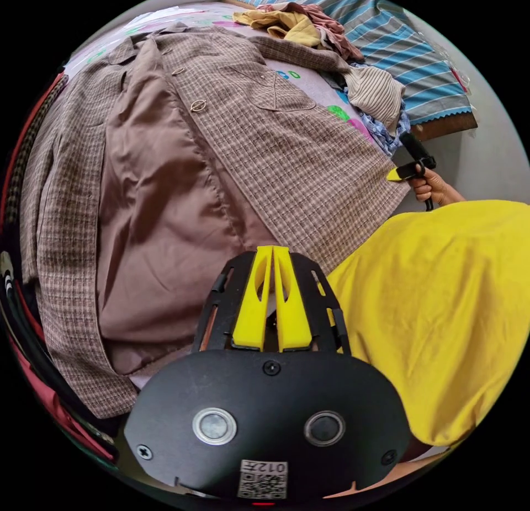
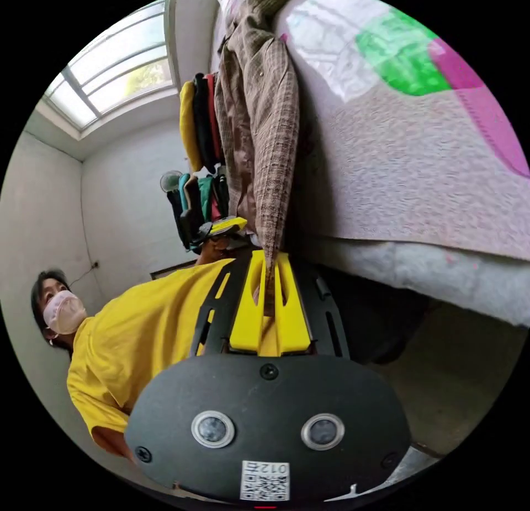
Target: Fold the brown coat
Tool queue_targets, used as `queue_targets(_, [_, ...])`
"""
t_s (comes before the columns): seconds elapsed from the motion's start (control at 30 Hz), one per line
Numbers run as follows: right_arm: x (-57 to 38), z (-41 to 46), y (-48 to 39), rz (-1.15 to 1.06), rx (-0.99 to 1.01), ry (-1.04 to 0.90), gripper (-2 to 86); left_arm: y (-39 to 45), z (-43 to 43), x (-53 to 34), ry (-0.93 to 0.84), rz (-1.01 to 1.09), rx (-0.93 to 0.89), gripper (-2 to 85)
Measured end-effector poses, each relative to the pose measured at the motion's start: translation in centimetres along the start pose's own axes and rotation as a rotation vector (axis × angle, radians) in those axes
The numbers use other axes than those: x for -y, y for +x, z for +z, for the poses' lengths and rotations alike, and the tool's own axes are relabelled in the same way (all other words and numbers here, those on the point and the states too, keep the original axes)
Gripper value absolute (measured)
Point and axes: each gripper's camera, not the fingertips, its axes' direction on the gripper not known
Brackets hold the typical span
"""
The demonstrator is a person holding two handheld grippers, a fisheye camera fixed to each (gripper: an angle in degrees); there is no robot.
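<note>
Coat [image 1: 182,163], brown and checked, lies spread open on the bed [image 1: 326,94], front panels parted so the plain brown lining shows; its hem reaches the near edge of the bed. Left gripper [image 1: 273,251] hovers above the hem at that edge, yellow jaws brought together with nothing between them. Right gripper [image 2: 269,257] has both jaws clamped on a corner of the coat fabric where it hangs over the bed edge; in the left gripper view a hand [image 1: 428,185] holds it just beyond the hem corner. Pile of clothes [image 1: 309,25] sits at the far edge beside a striped pillow [image 1: 397,47]. Person in a yellow shirt [image 1: 441,312] stands against the near edge.
</note>
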Motion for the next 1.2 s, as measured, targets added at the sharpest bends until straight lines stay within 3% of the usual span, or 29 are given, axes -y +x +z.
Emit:
queue_targets(0.1, [0.4, -2.4, 1.4, 0.009, -0.077, 0.041, 3.0, 2.1, 1.5, 1.8, -0.009, 0.014, -0.024, 0.4])
queue_targets(0.3, [4.9, 4.9, 5.2, 0.063, -0.146, -0.118, 4.0, 4.9, 3.1, 3.8, -0.067, -0.017, 0.053, 0.6])
queue_targets(0.4, [5.5, 4.9, 5.8, 0.083, -0.219, -0.063, 6.4, 4.6, 1.1, 2.4, 0.021, -0.125, 0.106, 0.8])
queue_targets(0.57, [5.1, 0.4, 3.7, 0.044, -0.491, 0.125, 7.1, 2.2, -3.8, -4.8, 0.158, -0.574, 0.426, 2.6])
queue_targets(0.67, [6.2, -0.5, 1.1, -0.041, -0.63, 0.238, 6.0, 3.1, -4.0, -7.6, 0.068, -0.616, 0.644, 5.6])
queue_targets(0.77, [9.1, 1.8, -1.4, -0.155, -0.71, 0.275, 4.9, 4.4, -2.3, -8.1, -0.041, -0.556, 0.721, 8.9])
queue_targets(0.97, [16.8, 11.6, -3.0, -0.332, -0.599, 0.089, 2.2, 7.5, 2.0, -5.4, -0.21, -0.399, 0.962, 10.8])
queue_targets(1.2, [26.0, 23.9, -6.7, -0.551, -0.556, -0.122, 2.0, 8.9, -0.2, -5.1, -0.326, -0.451, 0.9, 2.1])
